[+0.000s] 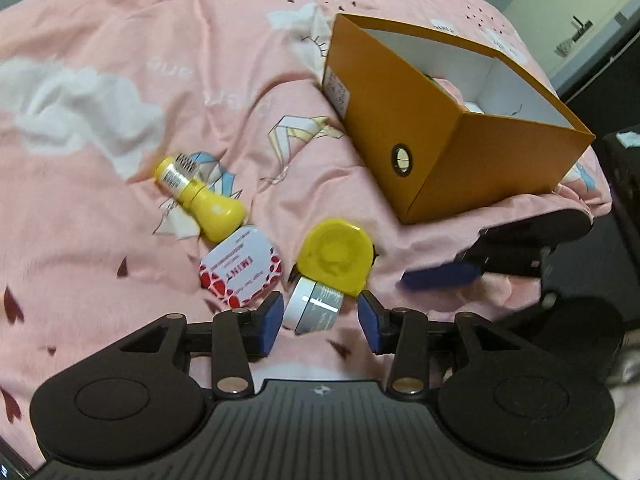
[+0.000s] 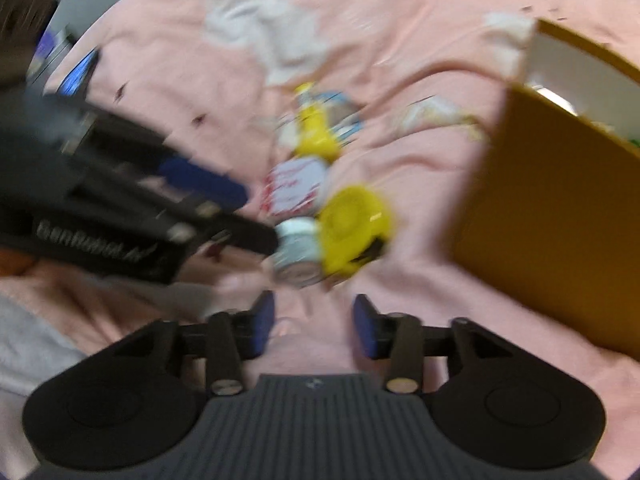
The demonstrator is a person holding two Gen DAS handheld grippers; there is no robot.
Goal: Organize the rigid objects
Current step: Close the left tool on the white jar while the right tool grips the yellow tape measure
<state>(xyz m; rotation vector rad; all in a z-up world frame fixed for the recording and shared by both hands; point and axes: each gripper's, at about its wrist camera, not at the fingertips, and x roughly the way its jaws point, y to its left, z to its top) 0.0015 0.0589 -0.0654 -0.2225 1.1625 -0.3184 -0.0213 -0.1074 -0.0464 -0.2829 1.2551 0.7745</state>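
On the pink bedsheet lie a small white-and-grey jar [image 1: 314, 308], a yellow tape measure [image 1: 336, 260], a red-and-white mint tin [image 1: 240, 268] and a yellow bottle [image 1: 200, 196]. My left gripper [image 1: 320, 322] is open, its blue pads on either side of the jar without touching it. An open orange box [image 1: 440, 160] stands to the right and holds some items. In the blurred right wrist view my right gripper [image 2: 314, 326] is open and empty, just short of the jar [image 2: 298, 250] and tape measure [image 2: 354, 228]; the left gripper [image 2: 224, 216] reaches in from the left.
The right gripper's body [image 1: 520, 256] shows dark at the right of the left wrist view. The orange box [image 2: 560, 208] fills the right side of the right wrist view. A white wall and dark furniture [image 1: 580, 32] lie beyond the bed.
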